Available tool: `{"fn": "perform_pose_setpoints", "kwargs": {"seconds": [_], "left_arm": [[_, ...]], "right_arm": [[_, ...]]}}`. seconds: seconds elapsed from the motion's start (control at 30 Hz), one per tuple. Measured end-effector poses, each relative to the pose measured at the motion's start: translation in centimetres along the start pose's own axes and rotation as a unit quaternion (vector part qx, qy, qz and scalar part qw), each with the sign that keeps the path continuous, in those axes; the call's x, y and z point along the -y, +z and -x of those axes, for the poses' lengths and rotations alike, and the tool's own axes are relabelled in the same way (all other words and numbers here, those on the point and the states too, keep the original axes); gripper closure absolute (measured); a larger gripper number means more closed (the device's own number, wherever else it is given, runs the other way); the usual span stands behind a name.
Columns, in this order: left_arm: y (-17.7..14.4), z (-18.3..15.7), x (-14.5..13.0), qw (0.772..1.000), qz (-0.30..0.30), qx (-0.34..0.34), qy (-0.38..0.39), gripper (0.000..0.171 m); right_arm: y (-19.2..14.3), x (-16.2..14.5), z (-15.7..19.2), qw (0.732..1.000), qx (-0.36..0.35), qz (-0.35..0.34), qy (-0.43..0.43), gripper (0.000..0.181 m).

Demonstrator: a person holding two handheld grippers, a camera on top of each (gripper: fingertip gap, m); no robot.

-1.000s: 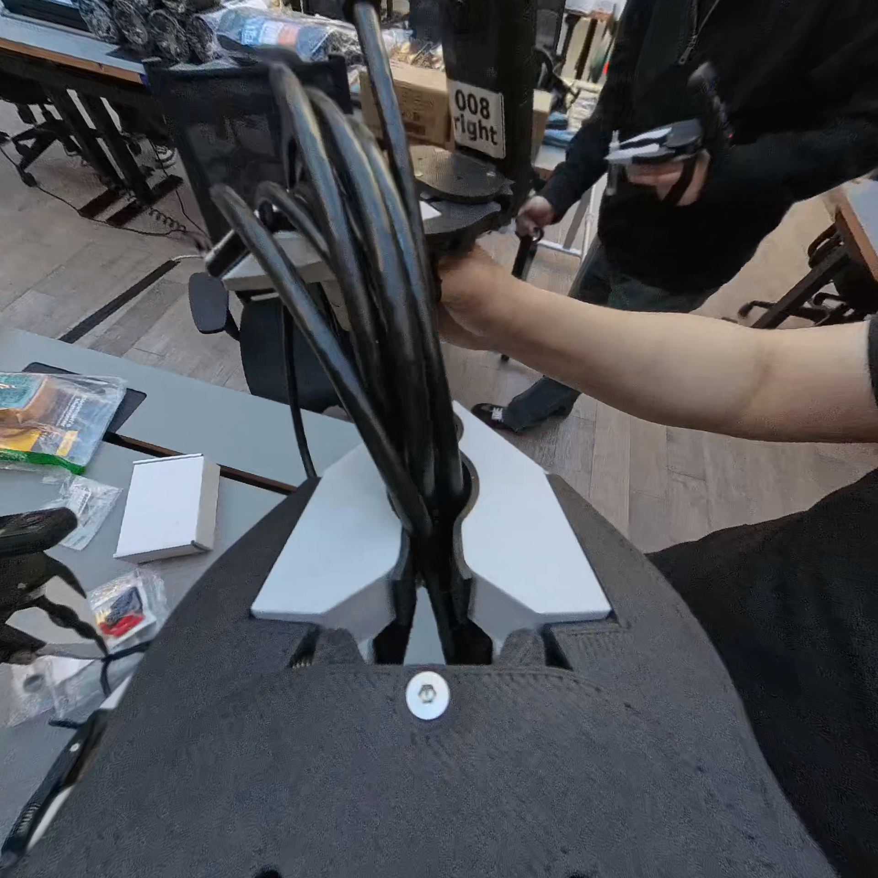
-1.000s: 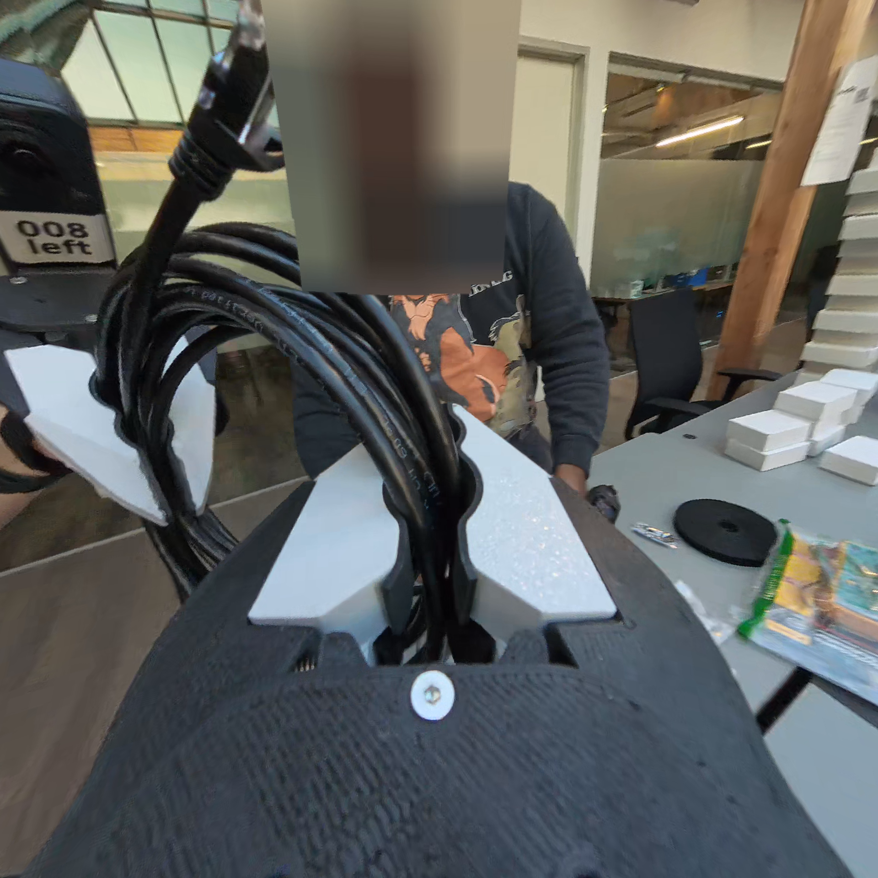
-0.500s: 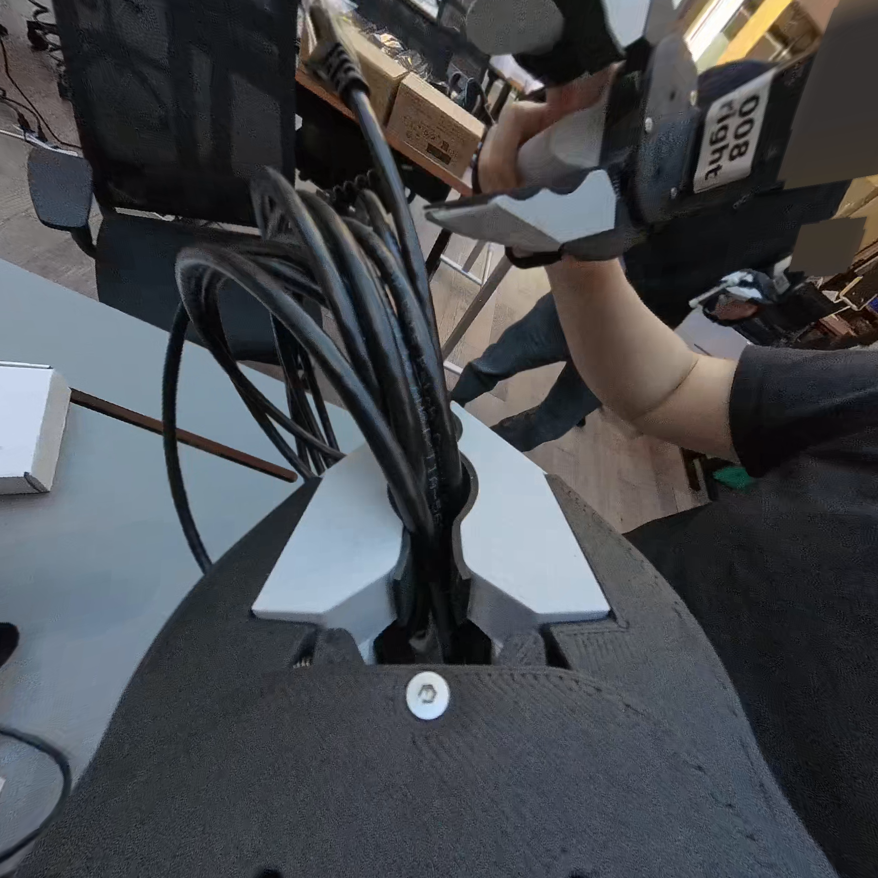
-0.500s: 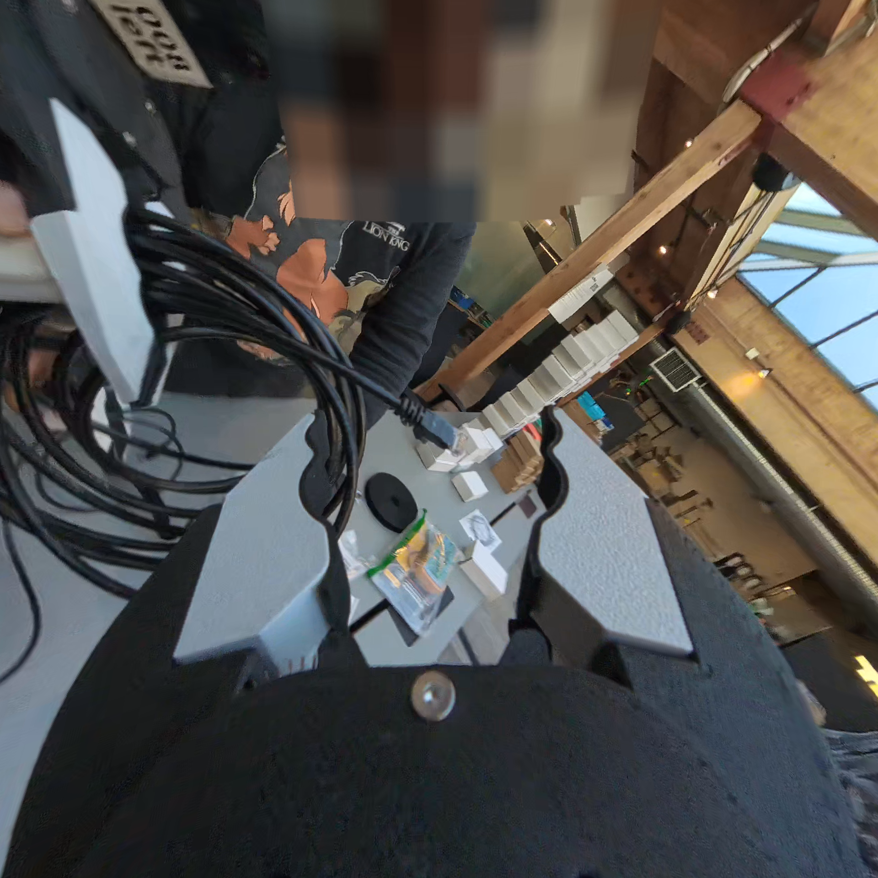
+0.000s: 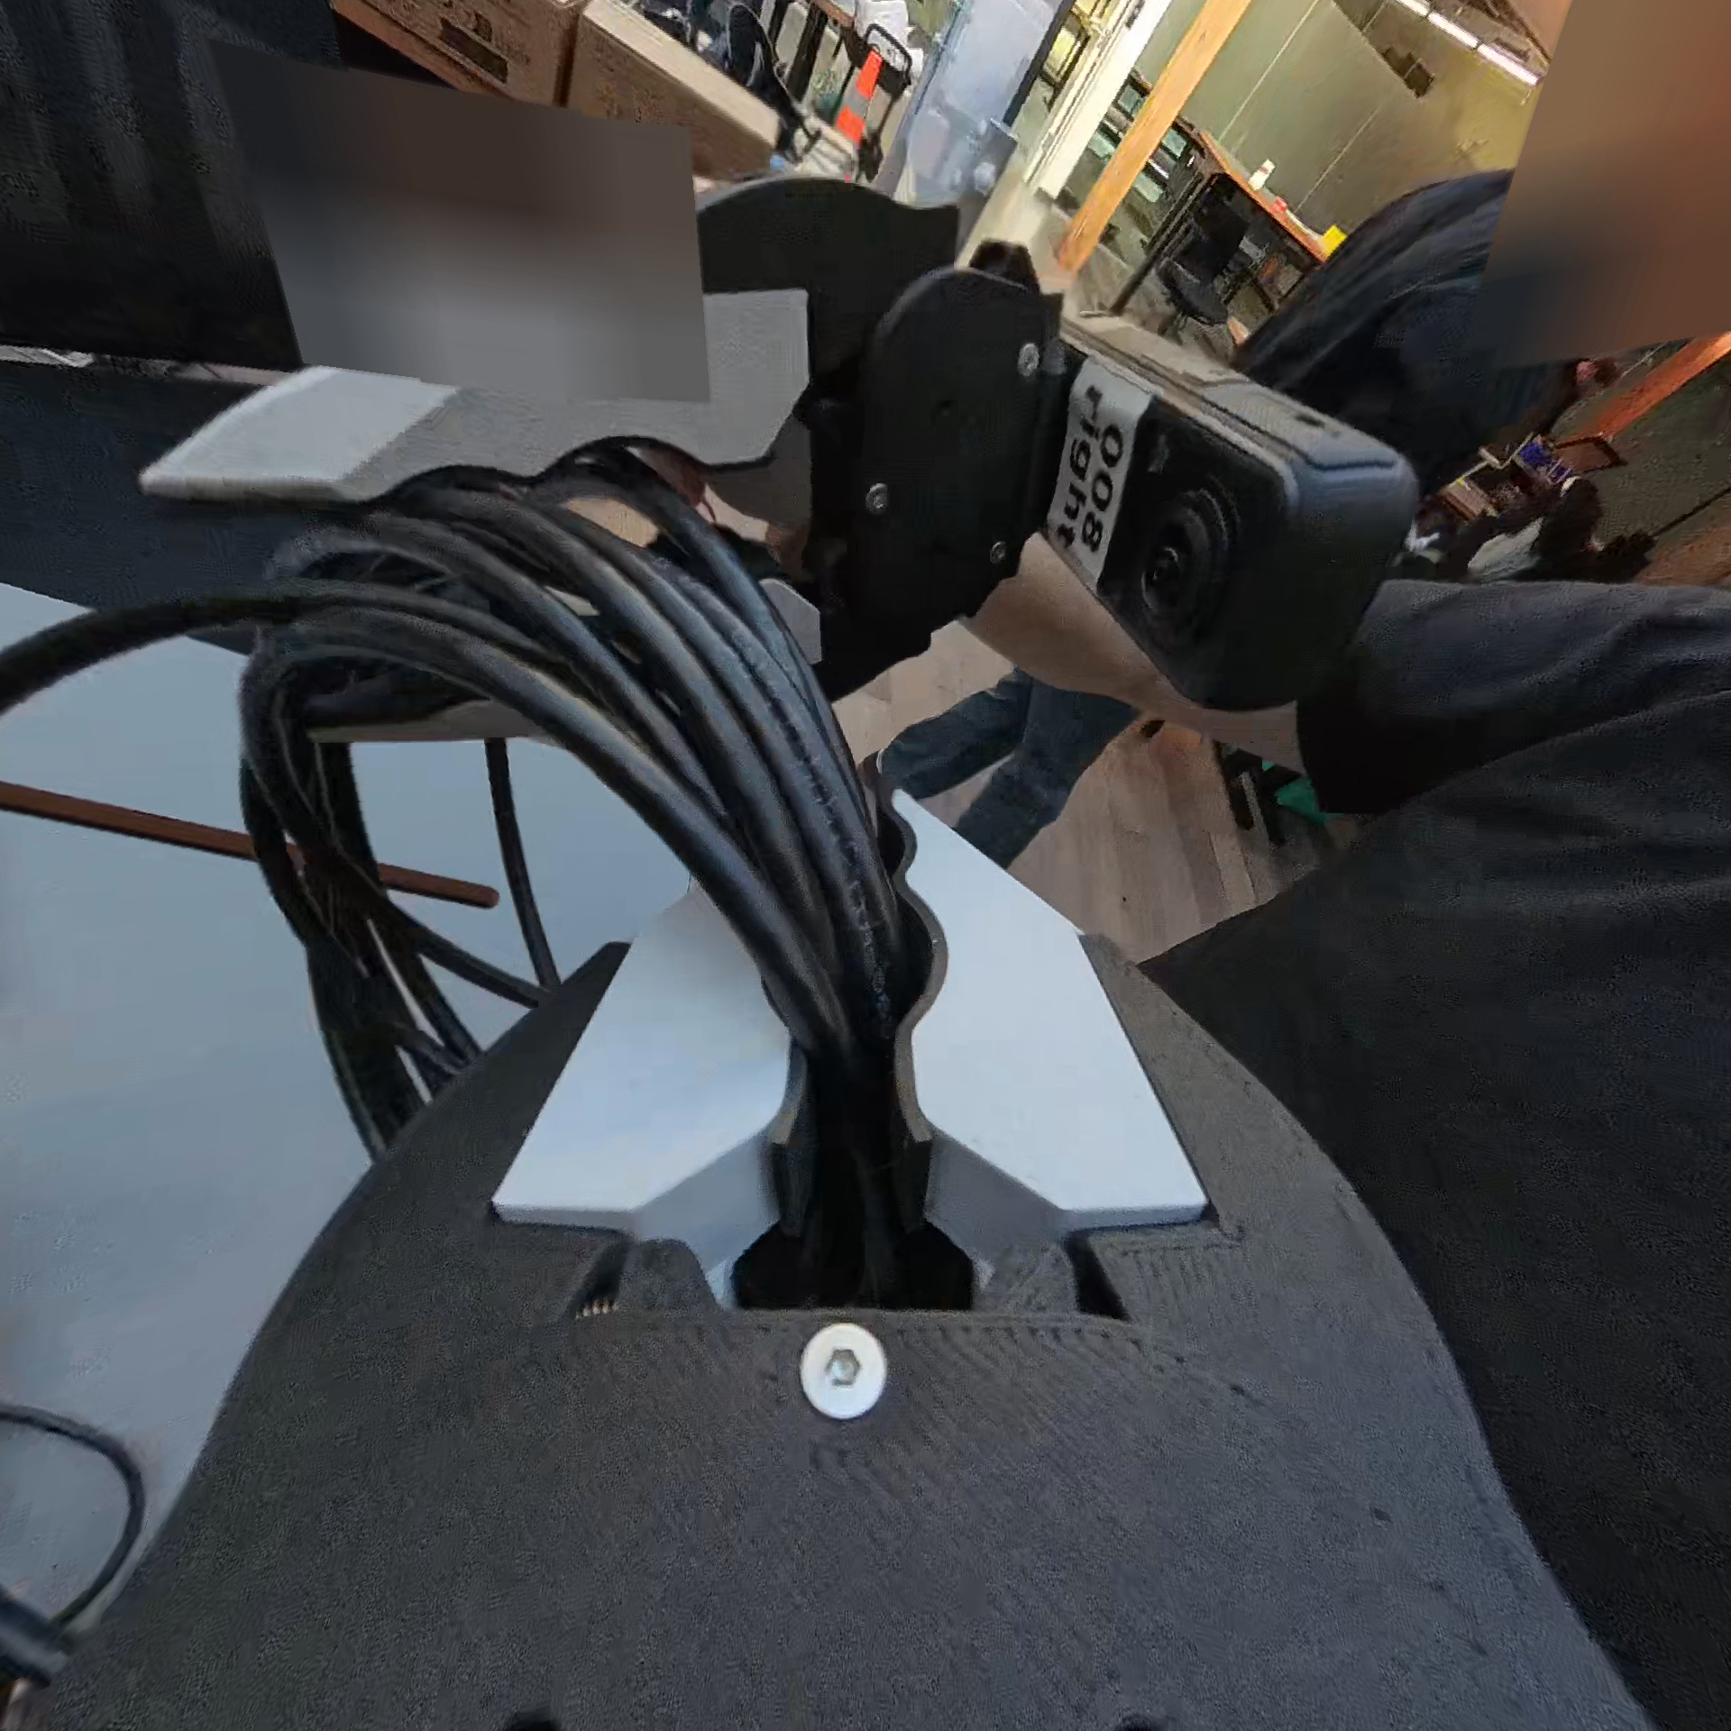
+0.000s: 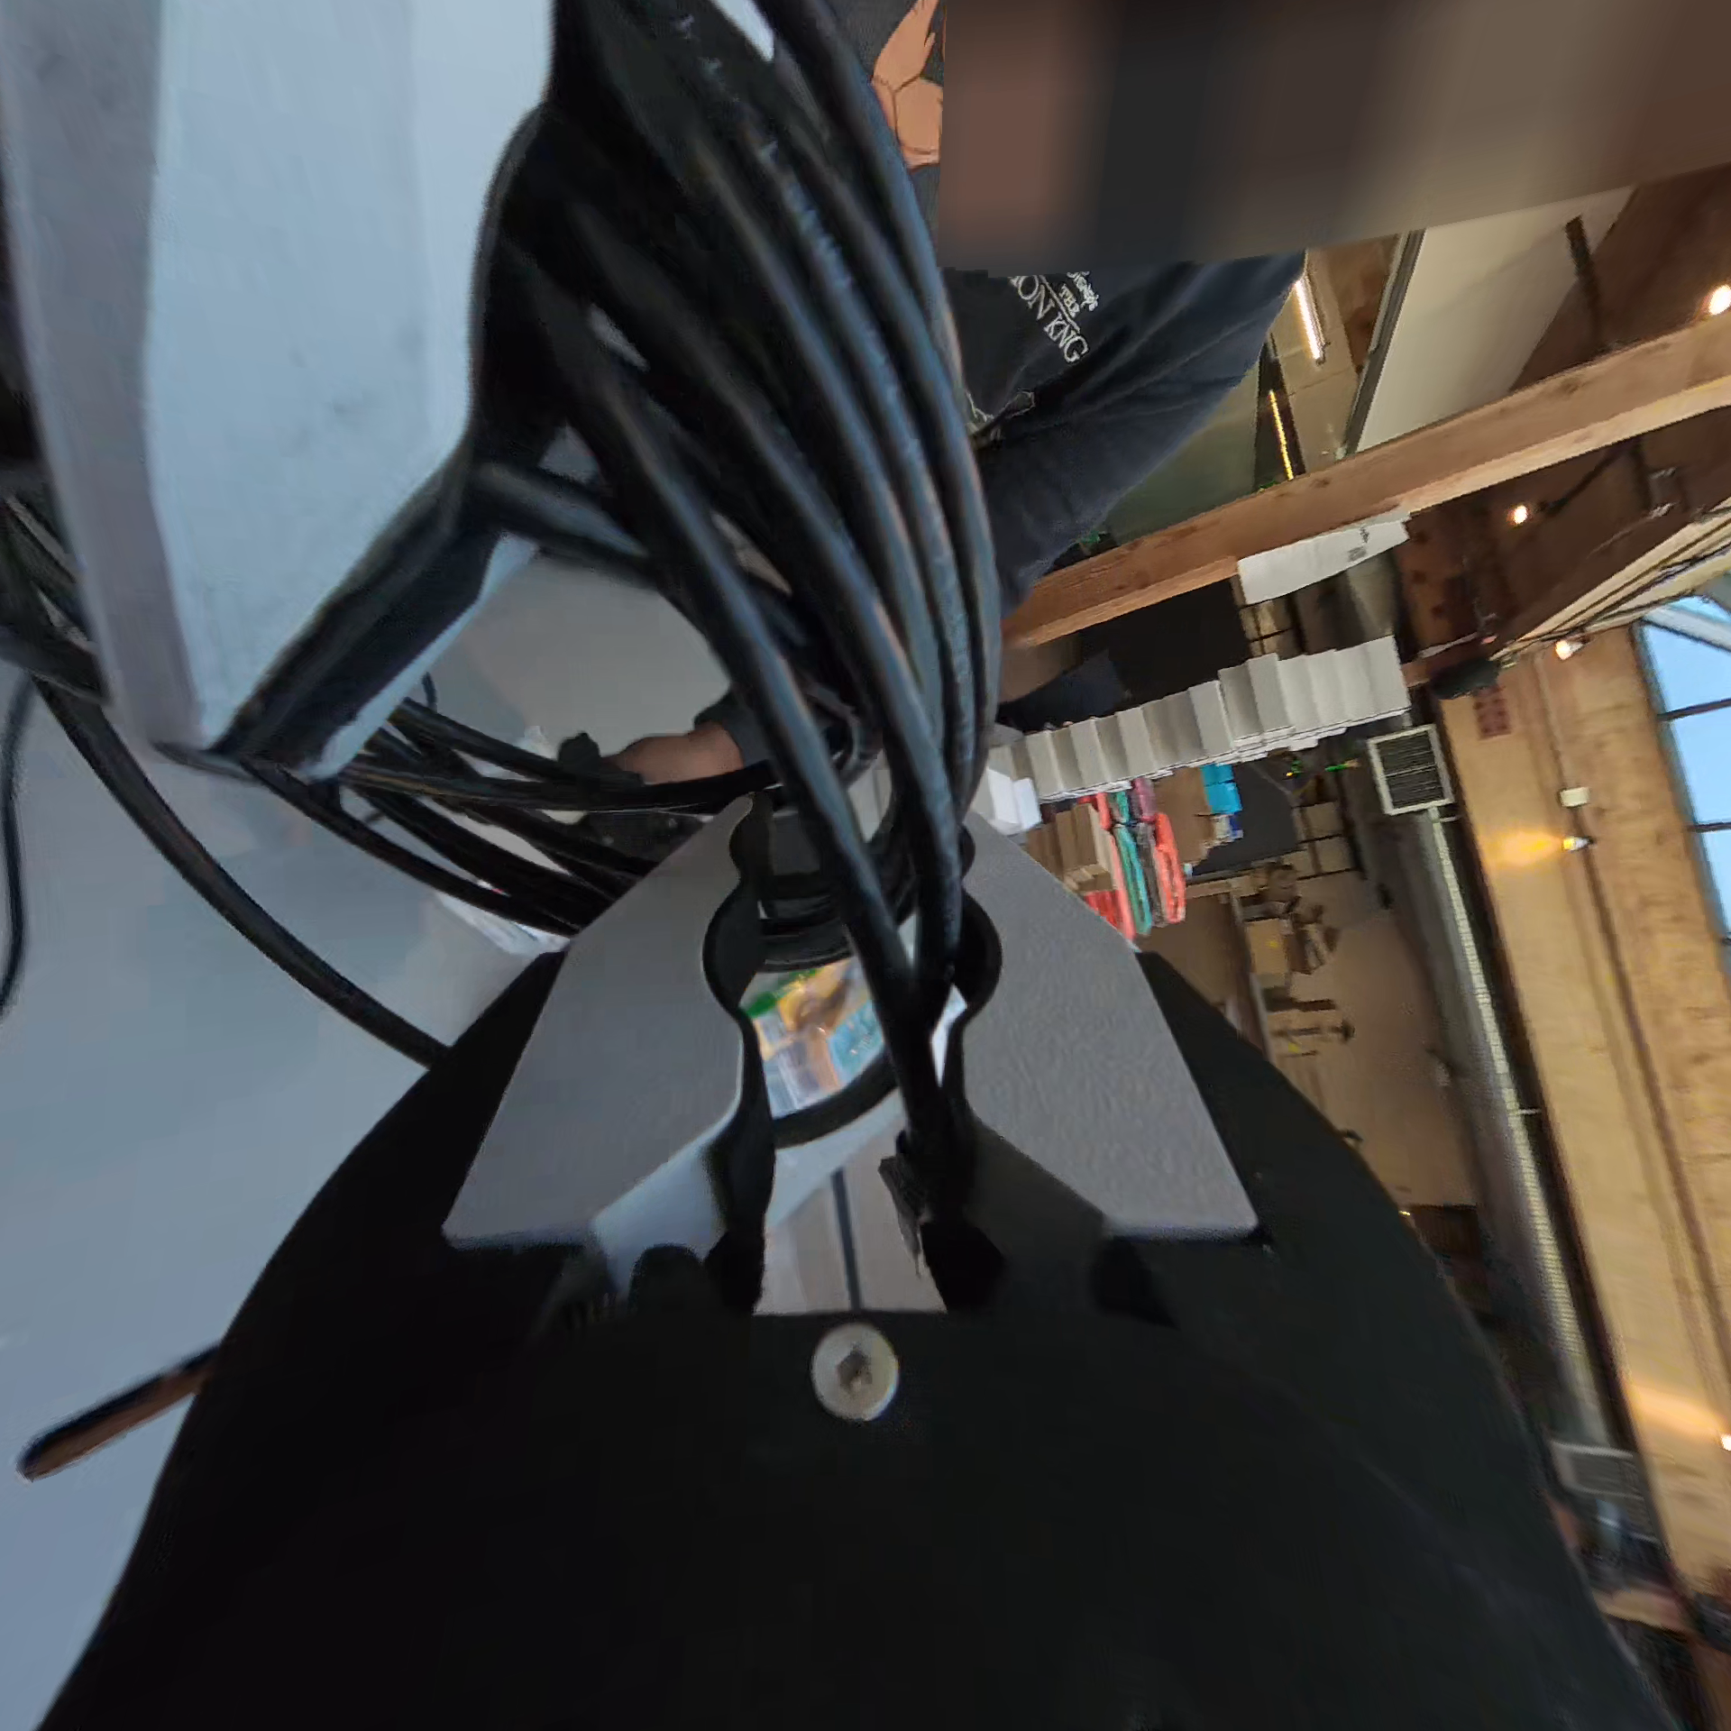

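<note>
Left gripper (image 5: 848,1012) clamped tight on black cable coil (image 5: 599,712); right gripper (image 6: 852,993) part-open, strands against one finger, grip unclear. Coil's lower loops cut off, blurred over grey surface (image 5: 140,1030).

Both views bright enough, mixed daylight and warm indoor lamps. Right wrist view: skylight window (image 6: 1686,731) at the right edge is blown out pale blue, small ceiling lamps (image 6: 1719,300) flare as hot spots. The near black body of the hand-held gripper (image 6: 848,1021) is crushed to flat black, no texture. Cable bundle (image 6: 824,450) and the white finger (image 6: 234,356) of the other unit are motion-blurred and soft. Left wrist view is sharper: print texture is clear on the hand-held gripper (image 5: 843,1058), soft sheen on the tabletop (image 5: 140,1030). Strong fisheye bending at the edges of both. Mosaic patches overlaid.
</note>
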State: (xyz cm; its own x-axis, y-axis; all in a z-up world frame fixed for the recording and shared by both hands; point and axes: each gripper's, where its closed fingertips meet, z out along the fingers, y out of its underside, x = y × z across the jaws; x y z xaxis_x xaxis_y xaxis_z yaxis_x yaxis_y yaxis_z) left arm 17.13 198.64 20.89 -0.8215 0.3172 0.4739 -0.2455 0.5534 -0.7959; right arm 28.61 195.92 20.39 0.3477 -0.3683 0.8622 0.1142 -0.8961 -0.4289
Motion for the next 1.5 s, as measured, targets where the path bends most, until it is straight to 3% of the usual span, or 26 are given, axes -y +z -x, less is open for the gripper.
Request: {"fn": "perform_pose_setpoints", "kwargs": {"seconds": [0.13,0.2,0.23,0.27,0.3,0.37,0.47,0.6,0.77,0.87,0.93,1.0,1.1,1.23,1.37,1.5], "left_arm": [[-0.2,-1.0,-1.4,0.997,0.072,-0.011,0.002,0.167],[-0.4,-1.9,-2.2,0.994,0.104,-0.035,-0.009,0.168],[-0.5,-2.5,-2.3,0.992,0.113,-0.048,-0.006,0.169],[-0.6,-2.9,-2.3,0.991,0.12,-0.057,0.0,0.168],[-0.6,-3.3,-2.2,0.989,0.13,-0.063,0.006,0.168],[-0.3,-3.3,-2.6,0.983,0.171,-0.057,0.018,0.17],[0.6,-4.0,-1.5,0.978,0.189,-0.081,0.023,0.17],[1.4,-4.0,-0.1,0.975,0.207,-0.065,0.053,0.169],[2.0,-4.7,2.5,0.985,0.153,-0.052,0.066,0.164],[2.1,-2.6,4.1,0.991,0.112,0.025,0.073,0.155],[1.8,-0.6,4.4,0.982,0.11,0.11,0.104,0.148],[0.9,1.3,4.4,0.961,0.097,0.208,0.156,0.145],[-0.2,1.8,3.9,0.925,0.021,0.309,0.219,0.141],[-1.5,2.5,4.3,0.883,-0.094,0.404,0.222,0.139],[-2.5,5.6,5.2,0.832,-0.122,0.508,0.187,0.142],[-3.6,5.2,8.1,0.819,-0.136,0.517,0.211,0.162]], "right_arm": [[0.3,2.3,1.2,0.987,0.062,-0.078,0.122,0.148],[-0.7,3.5,0.1,0.983,0.049,-0.119,0.128,0.127],[-1.3,3.9,0.0,0.983,0.061,-0.126,0.118,0.124],[-1.8,4.1,0.3,0.983,0.093,-0.122,0.103,0.131],[-2.4,3.8,1.9,0.978,0.175,-0.095,0.071,0.158],[-3.7,2.5,2.9,0.957,0.289,-0.01,0.005,0.159],[-4.9,3.1,1.3,0.945,0.321,0.014,-0.067,0.157],[-6.4,2.0,0.5,0.926,0.364,0.069,-0.075,0.16],[-7.5,2.1,-0.6,0.941,0.336,0.013,0.028,0.177],[-7.4,0.8,-0.5,0.933,0.329,0.016,0.147,0.178],[-7.0,-0.3,-0.5,0.927,0.298,0.023,0.226,0.178],[-7.2,-0.7,-0.4,0.915,0.267,0.012,0.301,0.178],[-8.1,-1.0,-0.4,0.901,0.206,-0.009,0.382,0.178],[-9.1,-0.6,-1.3,0.872,0.144,-0.041,0.467,0.178],[-9.2,-0.6,-2.2,0.852,0.114,-0.054,0.508,0.179],[-9.9,0.1,-3.1,0.863,0.114,-0.065,0.488,0.179]]}}
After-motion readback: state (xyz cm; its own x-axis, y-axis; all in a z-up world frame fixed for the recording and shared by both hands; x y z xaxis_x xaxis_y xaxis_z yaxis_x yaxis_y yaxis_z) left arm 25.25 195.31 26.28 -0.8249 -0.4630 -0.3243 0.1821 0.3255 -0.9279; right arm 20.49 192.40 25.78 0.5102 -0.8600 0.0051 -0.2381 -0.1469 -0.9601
